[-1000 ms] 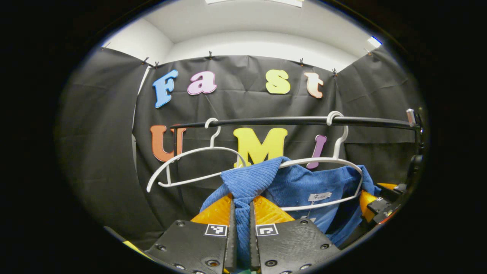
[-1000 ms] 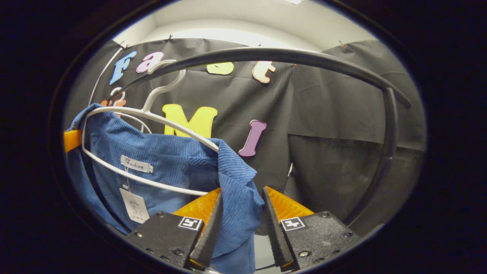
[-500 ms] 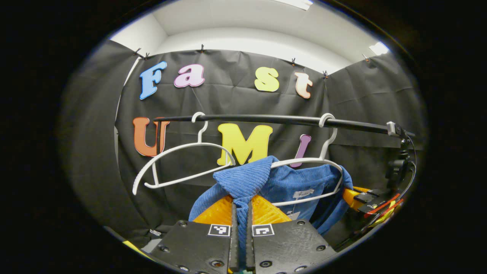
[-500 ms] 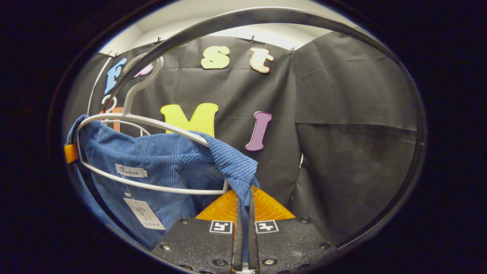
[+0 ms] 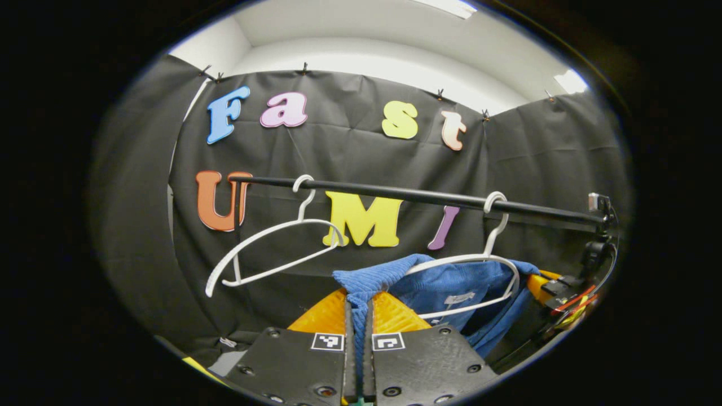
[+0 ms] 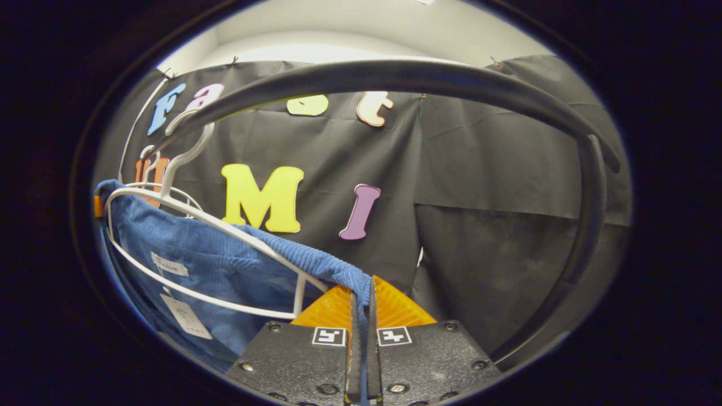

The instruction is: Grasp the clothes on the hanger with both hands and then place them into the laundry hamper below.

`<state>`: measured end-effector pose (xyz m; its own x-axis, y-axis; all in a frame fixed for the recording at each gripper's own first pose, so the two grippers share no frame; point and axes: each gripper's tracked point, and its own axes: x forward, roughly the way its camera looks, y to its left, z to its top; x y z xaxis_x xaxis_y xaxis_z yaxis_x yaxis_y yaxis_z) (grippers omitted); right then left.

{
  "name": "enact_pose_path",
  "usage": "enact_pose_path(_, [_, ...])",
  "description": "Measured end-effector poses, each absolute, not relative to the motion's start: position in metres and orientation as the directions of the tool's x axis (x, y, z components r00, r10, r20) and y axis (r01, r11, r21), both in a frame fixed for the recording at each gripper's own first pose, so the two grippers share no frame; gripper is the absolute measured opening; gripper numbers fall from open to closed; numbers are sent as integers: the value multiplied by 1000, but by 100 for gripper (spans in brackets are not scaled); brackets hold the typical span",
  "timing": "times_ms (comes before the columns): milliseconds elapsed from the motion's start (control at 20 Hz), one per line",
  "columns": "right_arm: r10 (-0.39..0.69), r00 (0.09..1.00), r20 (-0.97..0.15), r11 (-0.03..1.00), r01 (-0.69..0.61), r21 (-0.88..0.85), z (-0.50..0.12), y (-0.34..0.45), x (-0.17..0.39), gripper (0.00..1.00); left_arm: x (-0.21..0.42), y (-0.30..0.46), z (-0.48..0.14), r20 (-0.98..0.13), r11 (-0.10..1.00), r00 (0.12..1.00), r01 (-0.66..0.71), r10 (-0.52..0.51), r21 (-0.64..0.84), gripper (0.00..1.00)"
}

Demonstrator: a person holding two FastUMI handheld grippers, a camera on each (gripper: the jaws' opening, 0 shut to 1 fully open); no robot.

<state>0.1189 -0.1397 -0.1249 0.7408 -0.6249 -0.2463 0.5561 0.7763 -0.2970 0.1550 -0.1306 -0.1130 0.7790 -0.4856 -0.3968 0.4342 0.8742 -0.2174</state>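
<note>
Both pinched tight on the blue garment (image 5: 451,285): left gripper (image 5: 357,327) and right gripper (image 6: 361,316) each clamp a shoulder below the rail (image 5: 417,197), still draped over the white hanger (image 5: 479,265), ready to pull off.

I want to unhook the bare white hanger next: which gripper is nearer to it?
Left. The left gripper, shut on the blue garment, sits just right of and below the bare hanger. The right gripper holds the garment's far shoulder, beyond the loaded hanger.
</note>
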Motion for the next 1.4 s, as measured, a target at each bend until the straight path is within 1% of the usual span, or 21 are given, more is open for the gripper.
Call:
enact_pose_path(100, [-615,746,-258,785,545,-294,-126,-142,116,7,160,-126,-107,-418,850,740,455,-527,-267,5])
enact_pose_path(150, [-607,749,-265,791,538,-291,-127,-142,115,7,162,-124,-103,-424,837,722,471,-547,-278,8])
enact_pose_path(200, [-596,755,-272,799,525,-293,-128,-141,114,7,163,-122,-100,-429,824,704,487,-566,-288,4])
enact_pose_path(250, [-590,760,-272,803,517,-297,-127,-141,115,7,165,-122,-98,-437,812,684,502,-584,-298,5])
enact_pose_path(300, [-584,764,-273,806,506,-307,-125,-141,115,7,166,-122,-98,-445,796,660,514,-605,-320,9])
enact_pose_path(350, [-575,770,-277,812,496,-307,-125,-141,116,7,167,-122,-95,-450,780,637,522,-626,-346,9])
enact_pose_path(400, [-563,776,-286,822,487,-297,-125,-142,117,7,166,-121,-88,-447,763,618,531,-647,-370,5])
enact_pose_path(600, [-522,790,-321,852,462,-247,-128,-141,118,7,166,-123,-71,-432,705,556,564,-710,-431,5])
enact_pose_path(750, [-520,788,-329,852,450,-268,-131,-142,119,7,166,-122,-69,-438,685,527,585,-728,-434,5])
enact_pose_path(1050, [-507,794,-336,855,412,-316,-133,-138,121,7,166,-121,-63,-449,644,464,591,-764,-485,5])
enact_pose_path(1150, [-500,797,-338,857,400,-325,-134,-136,122,7,172,-114,-63,-473,648,448,599,-759,-471,5])
enact_pose_path(1200, [-496,799,-341,858,392,-330,-134,-135,122,7,174,-113,-63,-483,653,449,610,-752,-449,9])
enact_pose_path(1250, [-499,796,-341,856,391,-339,-135,-136,122,7,174,-112,-64,-498,650,436,625,-750,-432,5])
enact_pose_path(1400, [-506,790,-347,853,397,-340,-134,-140,120,7,173,-114,-72,-525,643,409,648,-746,-409,5])
